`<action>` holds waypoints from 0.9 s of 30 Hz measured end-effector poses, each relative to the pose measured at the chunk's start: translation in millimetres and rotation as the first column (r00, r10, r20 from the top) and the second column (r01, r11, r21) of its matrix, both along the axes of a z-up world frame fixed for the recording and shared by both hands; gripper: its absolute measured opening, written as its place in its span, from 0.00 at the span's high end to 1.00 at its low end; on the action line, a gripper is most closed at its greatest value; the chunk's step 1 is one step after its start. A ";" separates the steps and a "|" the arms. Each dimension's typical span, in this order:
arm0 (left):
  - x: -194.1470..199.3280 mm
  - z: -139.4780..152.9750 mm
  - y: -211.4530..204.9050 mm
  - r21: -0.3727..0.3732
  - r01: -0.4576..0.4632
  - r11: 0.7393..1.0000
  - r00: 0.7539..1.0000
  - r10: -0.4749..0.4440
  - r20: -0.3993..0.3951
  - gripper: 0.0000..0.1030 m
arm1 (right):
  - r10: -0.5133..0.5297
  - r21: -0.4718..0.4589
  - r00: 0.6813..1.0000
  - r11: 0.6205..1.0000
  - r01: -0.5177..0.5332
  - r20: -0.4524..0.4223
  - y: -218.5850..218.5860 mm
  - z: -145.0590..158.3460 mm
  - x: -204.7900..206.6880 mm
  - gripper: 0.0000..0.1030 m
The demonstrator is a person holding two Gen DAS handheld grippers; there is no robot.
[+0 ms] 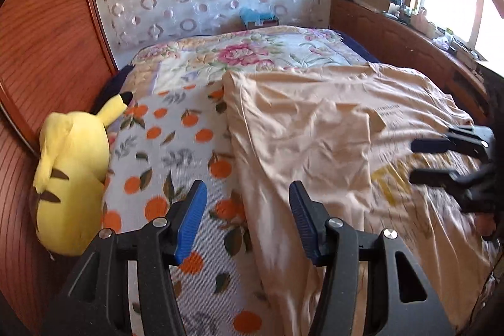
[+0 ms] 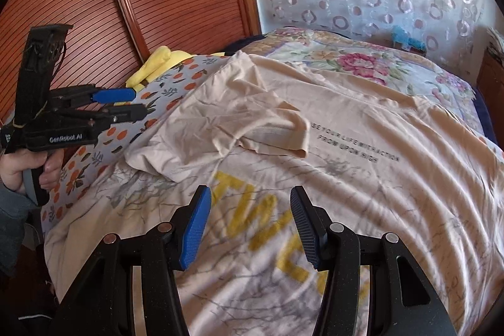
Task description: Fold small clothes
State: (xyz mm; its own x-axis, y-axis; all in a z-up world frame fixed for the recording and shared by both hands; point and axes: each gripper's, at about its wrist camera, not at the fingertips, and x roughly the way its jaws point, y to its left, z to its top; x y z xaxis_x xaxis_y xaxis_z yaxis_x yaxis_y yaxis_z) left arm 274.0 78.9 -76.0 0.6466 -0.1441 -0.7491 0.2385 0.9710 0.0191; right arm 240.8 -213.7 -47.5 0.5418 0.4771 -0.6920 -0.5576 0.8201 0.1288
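Note:
A peach T-shirt (image 1: pixel 315 122) (image 2: pixel 378 178) with yellow letters and a line of black print lies spread on the bed. Its left side and sleeve (image 2: pixel 267 128) are folded in over the chest. My left gripper (image 1: pixel 249 188) (image 2: pixel 138 103) hovers open over the shirt's left edge, where it meets the orange-print sheet (image 1: pixel 176 147), with nothing between its blue pads. My right gripper (image 2: pixel 250 194) (image 1: pixel 412 160) stands open just above the yellow letters, holding nothing. A hand (image 2: pixel 19 175) grips the left tool's handle.
A yellow plush toy (image 1: pixel 72 178) (image 2: pixel 163 59) lies against the slatted wooden panel (image 1: pixel 47 52) on the left. A floral quilt (image 1: pixel 252 52) covers the far bed. A cluttered wooden cabinet (image 1: pixel 393 30) runs under the window on the right.

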 end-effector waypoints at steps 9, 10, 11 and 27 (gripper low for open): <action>-47.2 -5.3 -10.5 -0.069 0.055 0.996 0.998 -0.056 -0.017 0.46 | -0.038 -0.012 0.997 0.999 0.038 -0.063 -7.1 -10.4 62.4 0.66; -49.9 -8.8 -13.0 -0.067 0.060 0.996 0.998 -0.062 -0.028 0.46 | -0.037 -0.029 0.998 0.999 0.035 -0.056 -4.5 -10.8 65.6 0.66; -51.5 -10.8 -15.0 -0.065 0.062 0.996 0.997 -0.065 -0.032 0.46 | -0.040 -0.045 0.998 0.998 0.038 -0.048 -2.3 -9.9 68.0 0.69; -54.5 -33.2 2.2 -0.032 -0.025 0.999 0.998 0.023 -0.061 0.46 | 0.031 0.031 0.995 0.999 -0.034 0.092 -9.3 107.7 77.5 0.98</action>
State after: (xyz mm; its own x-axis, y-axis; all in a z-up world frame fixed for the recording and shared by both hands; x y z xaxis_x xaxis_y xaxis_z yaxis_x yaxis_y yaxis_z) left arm 219.5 81.1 -109.2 0.6035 -0.1540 -0.7824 0.2147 0.9763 -0.0266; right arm 318.3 -223.0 60.2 0.5859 0.5169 -0.6242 -0.5946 0.7975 0.1023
